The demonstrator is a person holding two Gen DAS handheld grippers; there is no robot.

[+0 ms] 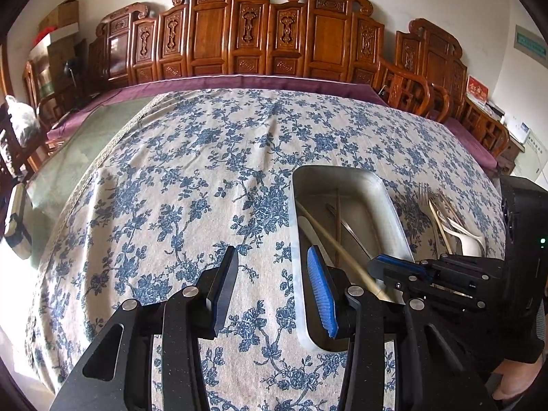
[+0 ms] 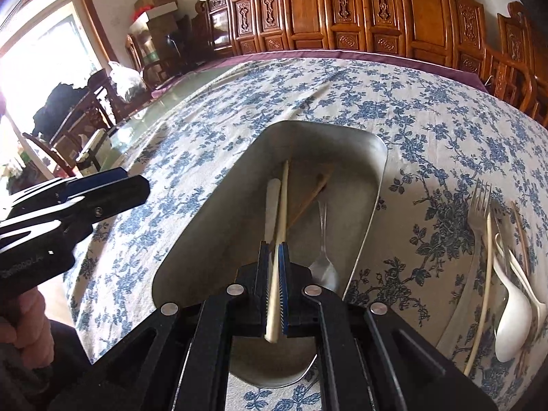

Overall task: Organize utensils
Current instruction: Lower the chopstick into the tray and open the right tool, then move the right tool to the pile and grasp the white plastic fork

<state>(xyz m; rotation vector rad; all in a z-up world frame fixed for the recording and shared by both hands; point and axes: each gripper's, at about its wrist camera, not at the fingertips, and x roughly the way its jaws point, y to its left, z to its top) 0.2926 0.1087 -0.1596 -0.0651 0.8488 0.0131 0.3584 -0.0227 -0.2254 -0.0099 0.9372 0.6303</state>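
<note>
utensils: my right gripper (image 2: pixel 274 267) pinches a pale ivory chopstick (image 2: pixel 283 202) over the steel tray (image 2: pixel 373 185).
left gripper (image 1: pixel 270 287): gaping, empty.
left: fork (image 2: pixel 479 198), white spoons (image 2: pixel 513 322) outside.

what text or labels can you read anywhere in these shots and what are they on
No text reads with certainty.
Left gripper: white lettering on its black body, cut off and tilted, not readable for sure.
Red sign: gold characters, too blurred.
Green wall plaque: too small.
White papers: print illegible.
</note>
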